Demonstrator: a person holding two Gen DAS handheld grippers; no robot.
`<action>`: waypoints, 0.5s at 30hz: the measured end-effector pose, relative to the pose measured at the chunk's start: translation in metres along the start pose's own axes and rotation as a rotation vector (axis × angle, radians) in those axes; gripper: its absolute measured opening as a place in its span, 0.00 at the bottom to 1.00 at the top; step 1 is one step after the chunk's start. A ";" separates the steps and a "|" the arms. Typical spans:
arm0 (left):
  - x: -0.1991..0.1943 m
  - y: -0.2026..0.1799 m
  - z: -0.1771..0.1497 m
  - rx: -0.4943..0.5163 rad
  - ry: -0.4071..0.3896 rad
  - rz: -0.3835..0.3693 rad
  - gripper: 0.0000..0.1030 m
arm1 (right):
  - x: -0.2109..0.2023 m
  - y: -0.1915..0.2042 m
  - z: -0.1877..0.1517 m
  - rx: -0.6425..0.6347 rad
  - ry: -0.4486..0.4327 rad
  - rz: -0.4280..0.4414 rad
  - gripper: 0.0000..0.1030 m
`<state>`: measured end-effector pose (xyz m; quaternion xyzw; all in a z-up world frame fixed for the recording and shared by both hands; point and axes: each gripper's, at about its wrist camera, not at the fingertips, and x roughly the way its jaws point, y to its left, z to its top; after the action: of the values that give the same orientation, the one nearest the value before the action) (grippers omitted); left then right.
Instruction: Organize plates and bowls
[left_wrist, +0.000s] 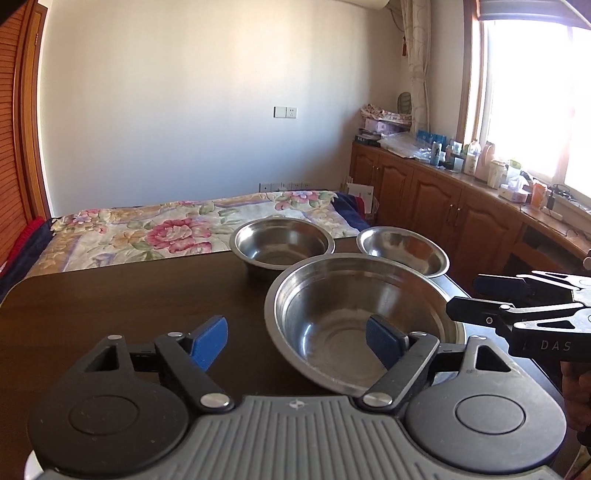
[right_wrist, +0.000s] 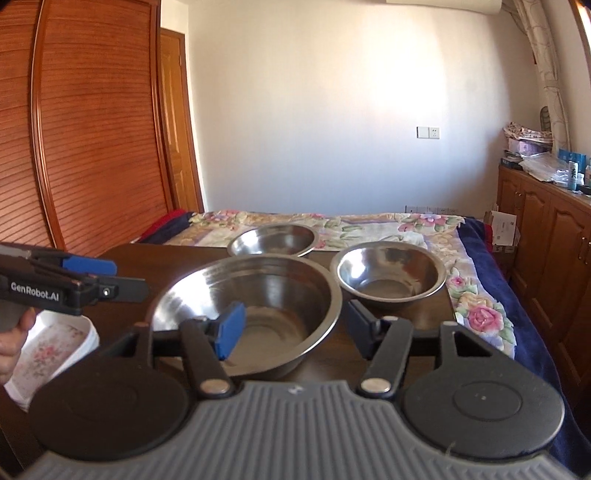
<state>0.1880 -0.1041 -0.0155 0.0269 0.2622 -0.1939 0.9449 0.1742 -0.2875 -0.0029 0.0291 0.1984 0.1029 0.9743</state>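
Observation:
Three steel bowls stand on a dark wooden table (left_wrist: 110, 295). The large bowl (left_wrist: 354, 317) (right_wrist: 255, 306) is nearest. A medium bowl (left_wrist: 282, 242) (right_wrist: 273, 240) stands behind it and a small bowl (left_wrist: 402, 249) (right_wrist: 388, 275) at the back right. My left gripper (left_wrist: 295, 343) is open, its jaws straddling the large bowl's left rim, not touching that I can tell. My right gripper (right_wrist: 295, 328) is open, its jaws either side of the large bowl's right rim. Each gripper also shows from the side in the other view, the right (left_wrist: 476, 299) and the left (right_wrist: 114, 277).
A white floral dish (right_wrist: 51, 347) lies at the table's left edge. A bed with a floral cover (left_wrist: 177, 229) lies beyond the table. Wooden cabinets (left_wrist: 443, 206) with clutter line the right wall under a window. A wooden wardrobe (right_wrist: 92, 122) stands at left.

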 end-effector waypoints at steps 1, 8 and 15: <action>0.004 -0.001 0.001 0.000 0.006 0.001 0.79 | 0.002 -0.002 0.001 -0.002 0.005 0.003 0.60; 0.024 -0.005 0.005 0.004 0.036 0.008 0.70 | 0.018 -0.015 0.005 0.019 0.044 0.038 0.60; 0.036 -0.003 0.007 -0.004 0.052 0.011 0.67 | 0.027 -0.016 0.006 0.017 0.058 0.048 0.60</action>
<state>0.2186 -0.1210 -0.0274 0.0315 0.2872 -0.1872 0.9389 0.2037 -0.2975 -0.0094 0.0393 0.2268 0.1255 0.9650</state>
